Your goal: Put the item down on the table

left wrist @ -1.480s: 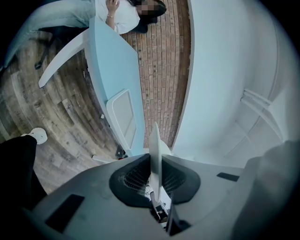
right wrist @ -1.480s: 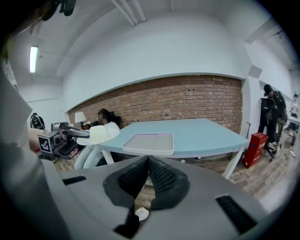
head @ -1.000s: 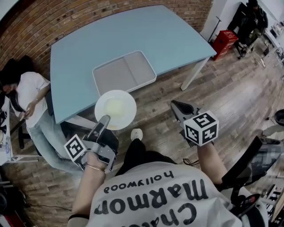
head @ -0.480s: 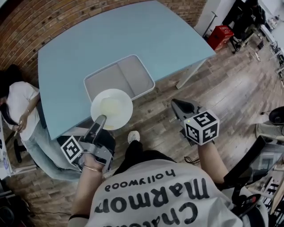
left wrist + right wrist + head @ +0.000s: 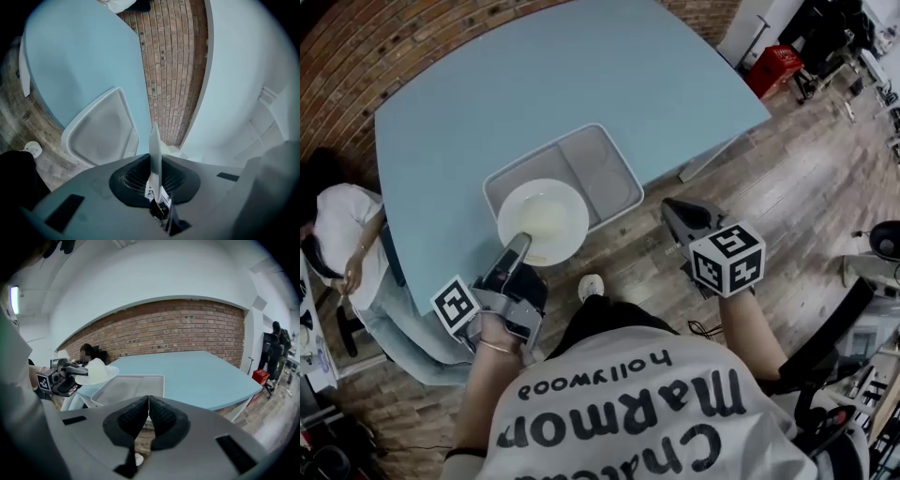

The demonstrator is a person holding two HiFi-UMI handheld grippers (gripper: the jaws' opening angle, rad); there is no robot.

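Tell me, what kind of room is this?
Probably an office or lab workroom, not a home kitchen. There is a brick wall, a big blue table with a grey tray on it, and a wood floor with a red crate off to the side.

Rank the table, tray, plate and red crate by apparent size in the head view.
1. table
2. tray, partly covered
3. plate, held nearer the camera, so it looks bigger than it is
4. red crate, far off
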